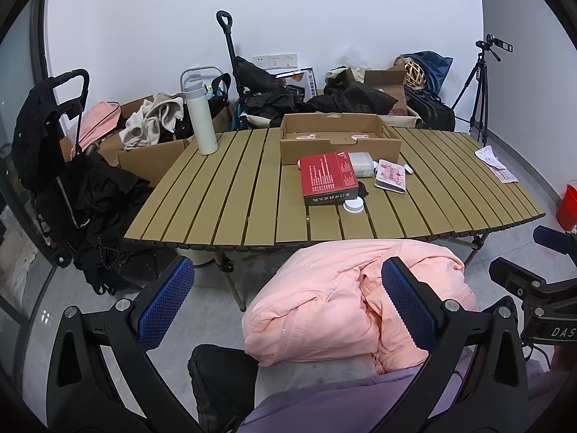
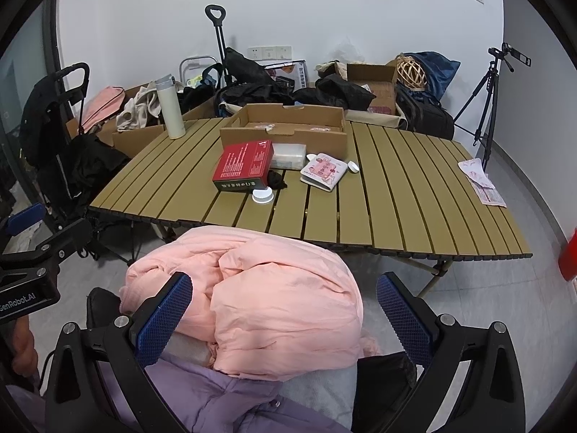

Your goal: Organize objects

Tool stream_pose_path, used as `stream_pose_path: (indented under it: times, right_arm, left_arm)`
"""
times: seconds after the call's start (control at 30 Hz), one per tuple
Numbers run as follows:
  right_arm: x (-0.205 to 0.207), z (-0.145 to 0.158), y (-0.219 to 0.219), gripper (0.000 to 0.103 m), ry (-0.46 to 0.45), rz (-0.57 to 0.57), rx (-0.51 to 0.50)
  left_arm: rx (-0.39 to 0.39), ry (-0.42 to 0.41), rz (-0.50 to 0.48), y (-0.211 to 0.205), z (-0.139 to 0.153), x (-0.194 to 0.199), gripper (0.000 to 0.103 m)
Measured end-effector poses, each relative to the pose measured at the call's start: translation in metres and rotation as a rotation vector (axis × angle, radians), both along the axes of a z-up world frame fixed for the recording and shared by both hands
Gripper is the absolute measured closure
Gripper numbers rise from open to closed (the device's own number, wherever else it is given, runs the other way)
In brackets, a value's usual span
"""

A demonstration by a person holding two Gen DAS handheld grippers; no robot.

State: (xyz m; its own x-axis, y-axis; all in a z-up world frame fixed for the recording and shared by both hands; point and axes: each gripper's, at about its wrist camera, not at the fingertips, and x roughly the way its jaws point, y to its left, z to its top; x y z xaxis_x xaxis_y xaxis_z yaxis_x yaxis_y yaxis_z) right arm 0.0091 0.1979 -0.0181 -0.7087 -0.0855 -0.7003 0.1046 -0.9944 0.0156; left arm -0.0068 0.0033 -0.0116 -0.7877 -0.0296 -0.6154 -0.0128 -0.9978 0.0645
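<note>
On the slatted table (image 1: 234,198) (image 2: 396,198) lie a red box (image 1: 328,176) (image 2: 243,164), a clear plastic container (image 1: 360,164) (image 2: 288,157), a pink pouch (image 1: 391,175) (image 2: 322,171), a white round lid (image 1: 353,205) (image 2: 262,195) and a small black item (image 1: 361,190) (image 2: 276,180). Behind them stands an open cardboard tray (image 1: 339,144) (image 2: 285,137). My left gripper (image 1: 288,303) and right gripper (image 2: 285,317) are both open, holding nothing. They hang short of the table's near edge, above a bundled pink jacket (image 1: 324,306) (image 2: 288,281).
A white bottle (image 1: 202,122) (image 2: 171,112) stands at the table's far left corner. More pink pouches (image 1: 496,164) (image 2: 481,180) lie at its right edge. Boxes, bags and dark clothes crowd the floor behind, with a trolley (image 1: 50,144) left and a tripod (image 1: 476,93) right.
</note>
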Motion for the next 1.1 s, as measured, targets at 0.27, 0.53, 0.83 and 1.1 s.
stream_pose_path:
  times: [0.27,0.53,0.83,1.1]
  right_arm:
    - [0.0011,0.0014,0.0007,0.0,0.008,0.007,-0.01]
    - [-0.0001,0.0007,-0.0007,0.0,0.002,0.007,-0.002]
    - [-0.0018,0.0009,-0.001,0.0,0.0,0.005,0.002]
    - [-0.001,0.001,-0.0015,0.0,0.001,0.006,0.002]
  left_arm:
    - [-0.005,-0.005,-0.002,0.0025,-0.0014,-0.0005,0.0]
    - [-0.006,-0.002,-0.002,0.003,-0.001,-0.0004,0.0]
    - [-0.012,-0.004,-0.005,0.0028,0.0001,0.0003,0.0]
    - [-0.011,-0.005,-0.006,0.0027,0.001,0.0004,0.0]
